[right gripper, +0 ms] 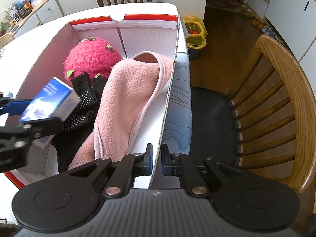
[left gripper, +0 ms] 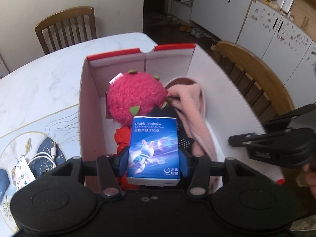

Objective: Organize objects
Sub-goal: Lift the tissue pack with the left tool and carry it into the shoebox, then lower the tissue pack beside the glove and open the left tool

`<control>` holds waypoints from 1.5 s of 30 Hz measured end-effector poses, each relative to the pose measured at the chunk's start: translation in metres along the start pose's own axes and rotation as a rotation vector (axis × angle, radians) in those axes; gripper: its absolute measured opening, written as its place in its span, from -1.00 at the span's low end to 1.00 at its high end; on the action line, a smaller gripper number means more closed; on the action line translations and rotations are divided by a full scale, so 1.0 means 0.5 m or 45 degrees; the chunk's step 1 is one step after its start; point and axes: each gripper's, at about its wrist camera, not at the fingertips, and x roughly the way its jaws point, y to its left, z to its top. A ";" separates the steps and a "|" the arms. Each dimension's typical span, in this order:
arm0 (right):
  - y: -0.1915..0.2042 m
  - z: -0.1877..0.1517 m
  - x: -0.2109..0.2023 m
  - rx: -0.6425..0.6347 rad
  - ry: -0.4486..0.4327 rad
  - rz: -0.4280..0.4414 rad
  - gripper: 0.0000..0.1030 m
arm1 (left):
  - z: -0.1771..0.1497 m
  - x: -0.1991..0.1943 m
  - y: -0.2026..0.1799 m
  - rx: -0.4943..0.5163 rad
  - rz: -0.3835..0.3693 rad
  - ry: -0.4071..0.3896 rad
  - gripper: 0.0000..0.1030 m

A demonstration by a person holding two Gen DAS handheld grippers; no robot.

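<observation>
Your left tongs (left gripper: 153, 159) are gripping a blue tissue pack (left gripper: 153, 150), pads pressing its two sides, and you are holding it above the near end of the open box (left gripper: 92, 90). Your right tongs (right gripper: 157, 163) are clenching the box's right wall, the thin cardboard edge pinched between the blue pads (right gripper: 150, 158).

Inside the box, a pink plush (left gripper: 134, 96) is sitting toward the far end, a pink fleece cloth (left gripper: 195, 118) is lying along the right wall, and a black dotted glove (right gripper: 86, 106) is resting between them, touching both. Something red (left gripper: 121, 138) is showing below the plush, under the pack.

The box is sitting on a white marble-look table (left gripper: 39, 75). Left of the box, a mat (left gripper: 59, 118) with gold lines is lying on the table, with a white cable (left gripper: 45, 156) and a small printed pouch (left gripper: 22, 171) on it.

Beyond the box, a wooden chair (left gripper: 67, 27) is standing at the table's far side; right of the box another wooden chair (right gripper: 280, 106) with a dark seat is standing over a brown floor. Farther right, white cabinets (left gripper: 221, 9) are lining the wall, and a yellow bag (right gripper: 194, 31) is sitting on the floor past the box's far right corner.
</observation>
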 end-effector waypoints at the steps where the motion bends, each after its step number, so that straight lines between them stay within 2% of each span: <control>1: 0.000 0.000 0.000 0.000 0.001 0.001 -0.85 | 0.000 0.008 -0.001 0.006 0.016 0.016 -0.06; 4: -0.001 0.000 0.000 -0.002 0.001 0.004 -0.85 | 0.001 0.020 -0.010 0.053 0.048 0.022 -0.06; 10: 0.000 0.001 0.001 -0.008 0.002 0.007 -0.84 | -0.001 0.029 -0.018 0.088 0.032 0.058 -0.05; 15: 0.001 0.002 0.001 -0.005 0.004 0.009 -0.84 | -0.002 0.024 -0.012 0.070 0.004 0.066 -0.02; 17: 0.001 0.002 0.001 -0.002 0.004 0.009 -0.84 | -0.003 0.018 -0.012 0.069 -0.009 0.061 0.03; 19: 0.001 0.002 0.001 -0.002 0.004 0.008 -0.84 | -0.003 0.011 -0.012 0.068 -0.014 0.051 0.18; 21: 0.000 0.002 0.000 0.000 0.004 0.008 -0.85 | -0.002 0.004 -0.011 0.062 -0.012 0.039 0.22; 29: 0.000 0.002 0.000 -0.001 0.006 0.001 -0.84 | 0.004 -0.043 0.010 0.009 -0.029 -0.020 0.26; 31: 0.001 0.002 0.001 -0.001 0.006 0.001 -0.84 | 0.003 -0.057 0.017 -0.004 -0.032 -0.040 0.41; 45: 0.008 0.005 0.004 -0.008 0.015 -0.024 -0.84 | -0.015 -0.121 0.106 -0.155 -0.005 -0.121 0.66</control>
